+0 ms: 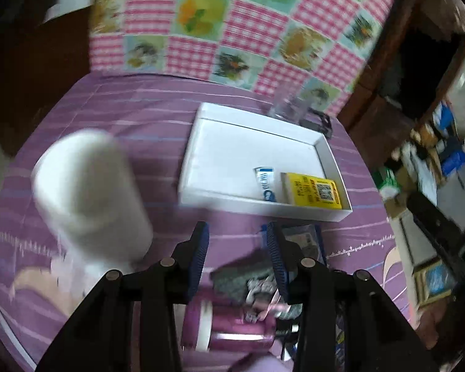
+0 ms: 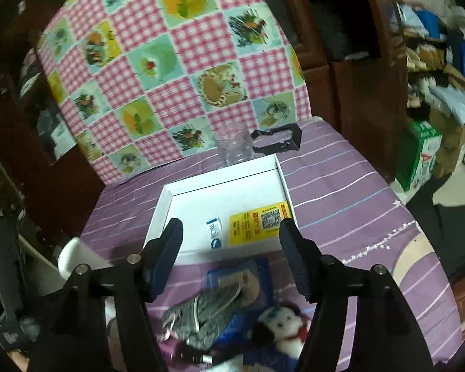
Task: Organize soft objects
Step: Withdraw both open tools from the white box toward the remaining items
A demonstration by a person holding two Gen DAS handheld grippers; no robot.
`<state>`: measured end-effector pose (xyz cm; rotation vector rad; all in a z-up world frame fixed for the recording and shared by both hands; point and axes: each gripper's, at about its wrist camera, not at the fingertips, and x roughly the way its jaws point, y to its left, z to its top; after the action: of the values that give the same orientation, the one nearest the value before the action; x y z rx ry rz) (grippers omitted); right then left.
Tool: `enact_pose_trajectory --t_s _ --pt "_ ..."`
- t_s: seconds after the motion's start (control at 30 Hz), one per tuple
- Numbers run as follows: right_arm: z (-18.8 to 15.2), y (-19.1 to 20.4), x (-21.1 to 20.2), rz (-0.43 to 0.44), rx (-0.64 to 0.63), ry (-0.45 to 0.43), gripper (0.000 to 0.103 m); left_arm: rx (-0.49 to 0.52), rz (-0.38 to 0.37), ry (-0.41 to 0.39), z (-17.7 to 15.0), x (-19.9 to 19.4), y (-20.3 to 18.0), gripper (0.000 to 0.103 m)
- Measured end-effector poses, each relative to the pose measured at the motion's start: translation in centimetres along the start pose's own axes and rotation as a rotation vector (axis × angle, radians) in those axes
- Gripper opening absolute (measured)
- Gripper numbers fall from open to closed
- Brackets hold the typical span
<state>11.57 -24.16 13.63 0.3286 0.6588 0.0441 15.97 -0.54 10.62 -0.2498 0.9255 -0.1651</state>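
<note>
both grippers empty above the soft pile: where a slip could come

left wrist view: our left gripper (image 1: 237, 241) hangs with its jaws apart and nothing between them. a white roll (image 1: 90, 198) stands at the purple bedspread's (image 1: 124, 108) left side, blurred. we think a low pass could tip it. the white box (image 1: 251, 158) sits mid-bedspread, with a yellow card (image 1: 313, 189) in its near right corner.

right wrist view: our right gripper (image 2: 231, 241) is open wide and empty. the grey cloth (image 2: 207, 313) and plush toy (image 2: 283, 325) lie by the near edge, outside the box. a clear cup (image 2: 234, 145) stands just behind the box; an overshoot might topple it.
</note>
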Motion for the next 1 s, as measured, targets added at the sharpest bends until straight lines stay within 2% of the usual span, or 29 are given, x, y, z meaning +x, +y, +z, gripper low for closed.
enact_pose_trajectory --t_s 0.07,0.2,0.27,0.4,0.47,0.53,0.7,0.83,0.93,1.0 --pt "-1.1 0.7 -1.3 0.019 -0.069 -0.022 0.066 -0.032 -0.027 -0.037 -1.0 -1.1 1.0 0.038" --pt "-3.6 0.2 -3.5 0.114 -0.099 -0.047 0.065 0.031 0.011 -0.125 -3.1 -3.4 1.9 0.039" --pt "-4.8 -0.3 -4.3 0.122 -0.096 -0.048 0.065 0.061 0.042 -0.157 -4.3 -4.3 2.3 0.039" --pt "-6.8 -0.8 -5.2 0.130 -0.126 -0.020 0.066 0.029 0.035 -0.185 -6.4 -5.5 3.5 0.043" --pt "-7.6 -0.7 -5.6 0.136 -0.151 -0.014 0.066 0.037 0.061 -0.195 -7.4 -5.9 3.6 0.043" --pt "-8.4 -0.5 -6.0 0.145 -0.166 -0.013 0.065 0.054 0.091 -0.200 -8.3 -6.0 3.5 0.043" --pt "-9.8 0.3 -6.3 0.215 -0.186 -0.002 0.065 0.054 0.103 -0.161 -10.1 -5.9 3.7 0.043" --pt "-10.8 1.0 -6.4 0.142 -0.195 0.012 0.066 0.066 0.130 -0.131 -11.1 -5.5 3.6 0.043" --pt "-11.8 1.4 -6.3 0.113 -0.204 0.035 0.066 0.056 0.076 -0.112 -12.0 -5.6 3.9 0.043" --pt "-12.9 1.6 -6.0 0.107 -0.227 0.044 0.066 0.056 0.079 -0.117 -12.6 -5.5 3.9 0.043"
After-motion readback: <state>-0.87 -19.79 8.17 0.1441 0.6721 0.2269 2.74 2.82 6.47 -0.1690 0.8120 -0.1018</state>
